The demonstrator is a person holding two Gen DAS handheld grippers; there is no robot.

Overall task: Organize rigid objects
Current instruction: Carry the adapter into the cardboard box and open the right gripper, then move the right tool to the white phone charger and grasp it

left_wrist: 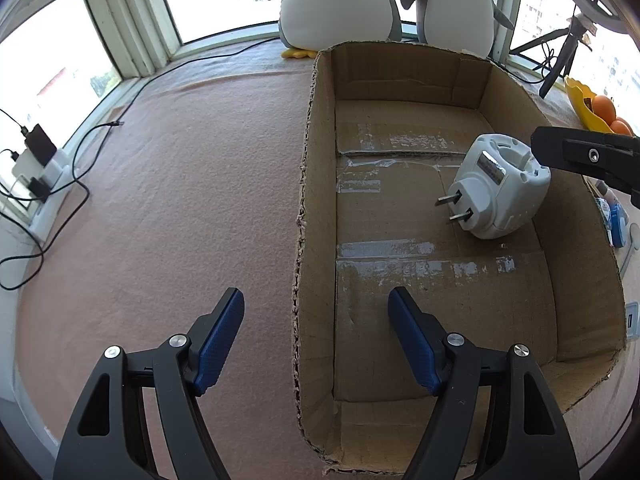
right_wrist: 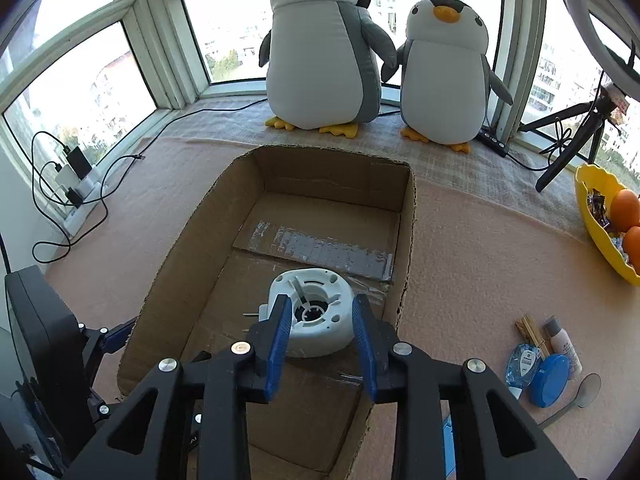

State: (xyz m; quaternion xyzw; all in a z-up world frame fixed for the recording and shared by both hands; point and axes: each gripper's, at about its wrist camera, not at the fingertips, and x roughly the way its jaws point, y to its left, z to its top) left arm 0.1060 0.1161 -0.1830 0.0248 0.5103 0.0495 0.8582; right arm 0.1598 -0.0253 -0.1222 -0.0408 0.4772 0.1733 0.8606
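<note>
A white plug-in device with two metal prongs lies on the floor of an open cardboard box. In the right wrist view the device sits between my right gripper's blue pads; whether they touch it I cannot tell. The right gripper's black finger shows at the device's right side in the left wrist view. My left gripper is open and empty, straddling the box's left wall. Small items lie right of the box: a blue lid, a small bottle, a spoon.
Two plush penguins stand behind the box on the sill. A yellow bowl with oranges is at the right, beside a tripod. Cables and chargers lie at the left. Pink cloth covers the table.
</note>
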